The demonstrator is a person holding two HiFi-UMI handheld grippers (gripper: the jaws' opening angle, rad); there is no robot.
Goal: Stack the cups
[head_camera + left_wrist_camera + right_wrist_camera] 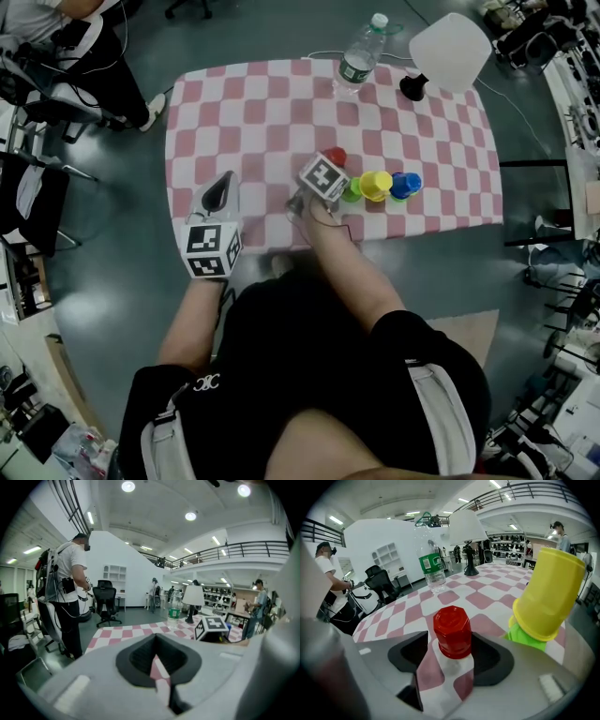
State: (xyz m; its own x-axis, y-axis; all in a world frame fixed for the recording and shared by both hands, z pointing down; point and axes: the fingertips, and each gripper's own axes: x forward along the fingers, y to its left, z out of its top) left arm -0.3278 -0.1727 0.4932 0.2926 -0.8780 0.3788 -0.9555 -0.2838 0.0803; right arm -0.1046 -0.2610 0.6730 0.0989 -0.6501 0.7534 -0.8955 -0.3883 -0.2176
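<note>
Near the table's (246, 105) front edge, I am holding my right gripper's (450, 665) jaws parted around the red cup (453, 631), light, stiff and slippery, best pinched across its tapered sides, while my left gripper's (161, 670) jaws are hanging closed and empty.

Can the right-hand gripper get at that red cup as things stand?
Probably yes: the red cup stands between the right gripper's open jaws with nothing in front of it, and the yellow cup, stacked on the green cup, sits off to one side.
</note>
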